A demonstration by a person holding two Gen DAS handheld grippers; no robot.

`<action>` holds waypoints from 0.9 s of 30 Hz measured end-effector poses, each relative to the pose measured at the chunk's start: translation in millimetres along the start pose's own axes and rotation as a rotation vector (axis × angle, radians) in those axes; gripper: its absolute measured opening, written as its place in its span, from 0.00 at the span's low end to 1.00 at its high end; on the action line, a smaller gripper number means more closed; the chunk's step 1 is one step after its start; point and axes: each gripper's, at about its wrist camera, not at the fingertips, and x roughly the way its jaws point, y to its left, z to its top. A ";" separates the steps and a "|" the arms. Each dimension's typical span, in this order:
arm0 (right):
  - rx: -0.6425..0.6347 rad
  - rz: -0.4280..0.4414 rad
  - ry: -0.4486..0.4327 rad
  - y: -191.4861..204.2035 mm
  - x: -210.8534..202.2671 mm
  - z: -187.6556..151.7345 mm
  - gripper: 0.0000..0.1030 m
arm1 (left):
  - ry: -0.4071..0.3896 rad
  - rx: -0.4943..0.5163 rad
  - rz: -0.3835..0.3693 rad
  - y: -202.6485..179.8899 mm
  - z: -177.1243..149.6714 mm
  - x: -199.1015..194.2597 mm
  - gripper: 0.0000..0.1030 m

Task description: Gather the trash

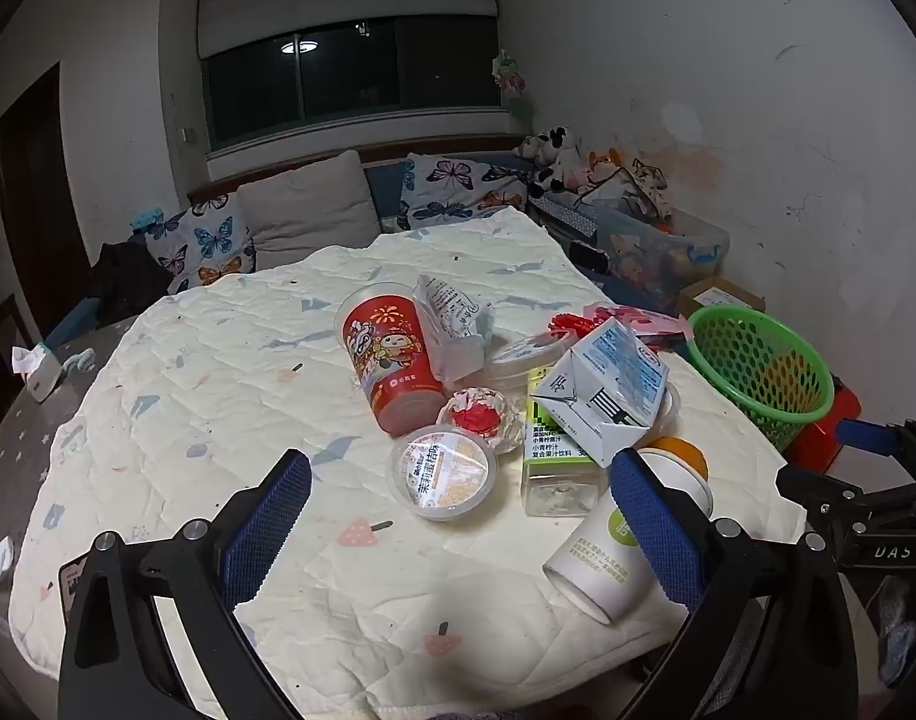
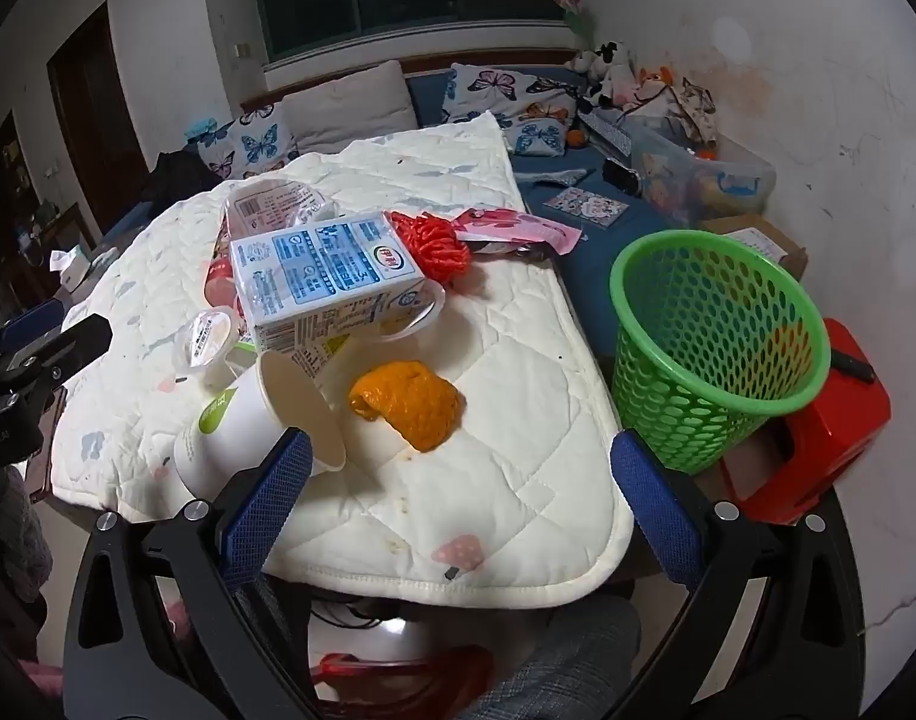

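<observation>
Trash lies heaped on a quilted white pad [image 1: 218,408]. In the left wrist view: a red printed cup [image 1: 389,360] on its side, a sealed jelly cup [image 1: 443,471], a crumpled red-and-white wrapper [image 1: 481,417], a clear juice bottle [image 1: 554,456], a milk carton [image 1: 608,393] and a tipped white paper cup [image 1: 602,558]. My left gripper [image 1: 461,516] is open and empty, above the pad in front of the heap. In the right wrist view: the milk carton [image 2: 320,276], the paper cup [image 2: 248,426] and an orange peel [image 2: 410,402]. My right gripper [image 2: 461,504] is open and empty above the pad's near corner. A green mesh basket [image 2: 710,348] stands to the right.
The basket [image 1: 758,366] sits beside a red stool [image 2: 818,438], below the pad's right edge. A red mesh ball [image 2: 434,240] and pink wrapper [image 2: 518,231] lie at the pad's far right. A sofa with butterfly cushions [image 1: 206,240] and a toy bin [image 1: 662,252] stand behind.
</observation>
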 end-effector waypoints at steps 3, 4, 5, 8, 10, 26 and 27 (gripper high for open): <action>0.001 -0.001 -0.002 0.0 -0.1 0.1 0.96 | 0.000 -0.003 -0.003 0.1 -0.1 0.0 0.94; 0.002 -0.001 -0.001 -0.1 -0.1 0.3 0.96 | -0.001 -0.004 -0.005 0.1 -0.1 0.0 0.94; 0.002 0.000 0.000 0.0 -0.1 0.5 0.96 | -0.001 -0.006 -0.005 0.3 0.0 0.0 0.94; 0.000 0.001 0.000 1.0 -0.3 1.7 0.96 | -0.003 -0.005 -0.004 0.2 -0.1 -0.2 0.94; 0.000 0.002 0.001 -1.6 -0.4 1.8 0.96 | -0.001 -0.006 -0.005 0.3 -0.1 -0.1 0.94; -0.008 0.006 -0.015 0.2 -5.5 4.0 0.96 | 0.004 -0.006 -0.009 3.5 0.1 0.0 0.94; -0.010 0.005 -0.015 1.2 -5.5 4.0 0.96 | 0.004 -0.006 -0.009 2.5 -1.4 -2.0 0.94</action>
